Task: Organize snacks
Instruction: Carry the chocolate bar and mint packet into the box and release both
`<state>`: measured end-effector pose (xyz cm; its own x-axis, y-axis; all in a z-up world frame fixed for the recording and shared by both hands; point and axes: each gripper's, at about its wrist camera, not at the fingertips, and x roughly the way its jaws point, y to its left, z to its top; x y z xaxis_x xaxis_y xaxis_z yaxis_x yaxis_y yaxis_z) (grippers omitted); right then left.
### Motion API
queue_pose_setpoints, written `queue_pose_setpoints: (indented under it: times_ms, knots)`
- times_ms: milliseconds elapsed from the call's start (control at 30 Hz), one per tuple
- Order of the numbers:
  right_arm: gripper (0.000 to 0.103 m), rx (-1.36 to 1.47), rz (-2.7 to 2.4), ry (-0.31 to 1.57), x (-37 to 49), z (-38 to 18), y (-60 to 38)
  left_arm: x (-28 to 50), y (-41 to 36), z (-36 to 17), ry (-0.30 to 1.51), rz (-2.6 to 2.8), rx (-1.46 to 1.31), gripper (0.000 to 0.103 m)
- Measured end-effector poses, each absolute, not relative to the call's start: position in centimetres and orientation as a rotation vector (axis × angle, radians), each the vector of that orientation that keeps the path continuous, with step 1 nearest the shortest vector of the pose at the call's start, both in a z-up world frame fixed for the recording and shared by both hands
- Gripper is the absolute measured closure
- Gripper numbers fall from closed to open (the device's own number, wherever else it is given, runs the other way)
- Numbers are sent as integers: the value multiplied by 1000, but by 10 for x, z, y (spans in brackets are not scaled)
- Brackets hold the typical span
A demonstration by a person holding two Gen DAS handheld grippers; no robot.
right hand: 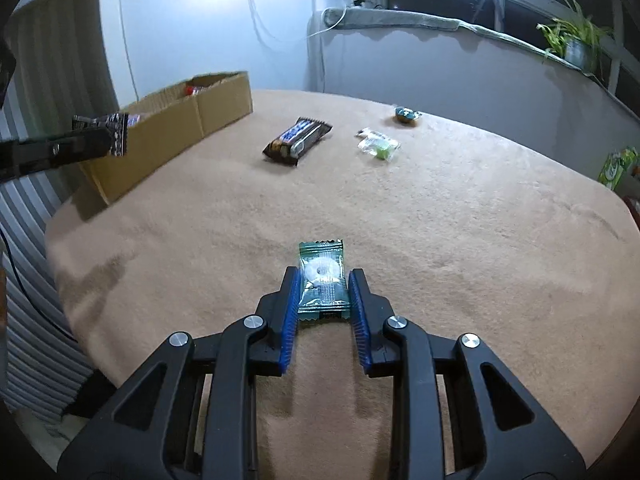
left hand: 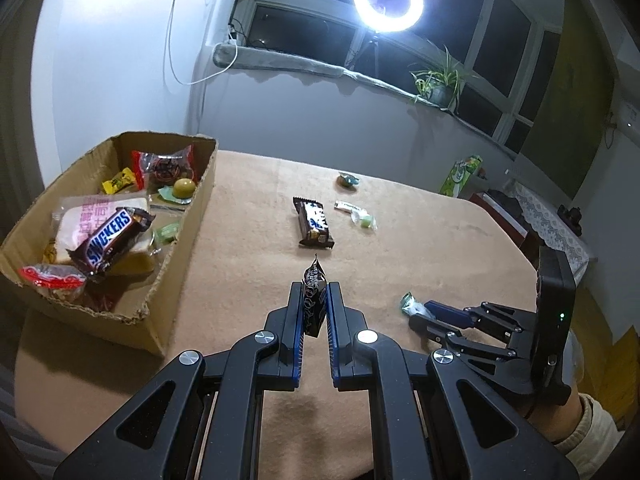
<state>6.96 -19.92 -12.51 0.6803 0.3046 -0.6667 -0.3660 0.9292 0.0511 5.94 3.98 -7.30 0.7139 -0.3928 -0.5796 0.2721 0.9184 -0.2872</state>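
My left gripper (left hand: pixel 315 294) is shut on a small dark snack packet (left hand: pixel 313 304) and holds it above the table; it also shows in the right wrist view (right hand: pixel 116 136). My right gripper (right hand: pixel 323 280) has its fingers on both sides of a green clear-wrapped candy (right hand: pixel 322 280) that lies on the tan cloth; the pads touch its edges. In the left wrist view the right gripper (left hand: pixel 420 314) is low at the right by that candy (left hand: pixel 410 304). A cardboard box (left hand: pixel 172 280) at the left holds several snacks, a Snickers bar (left hand: pixel 110 238) on top.
On the tan table cloth (right hand: pixel 460 220) lie a dark chocolate bar (right hand: pixel 298 140), a small clear-wrapped green sweet (right hand: pixel 378 145) and a round teal-wrapped sweet (right hand: pixel 406 114). The box (right hand: pixel 176 124) stands at the far left edge. A ring light (left hand: pixel 387 0) and a potted plant (left hand: pixel 438 84) stand behind.
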Motion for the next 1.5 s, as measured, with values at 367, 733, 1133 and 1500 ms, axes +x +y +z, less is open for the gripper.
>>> queue_pose_setpoints:
  times_ms: [367,733,1133,1500]
  knots:
    - [77,12,364,624,62,-78,-213,50,52,-58,633,-352,-182,94]
    - [77,-9,402,568,63,-47,-185,44,70,-36,581,-288,-147,94]
    - [77,-87,538,512,96,-15,-87,52,113,-27,522,-215,-142,94]
    - [77,-136,695,509,166,-28,26,93,170,-61,588,-137,-195,93]
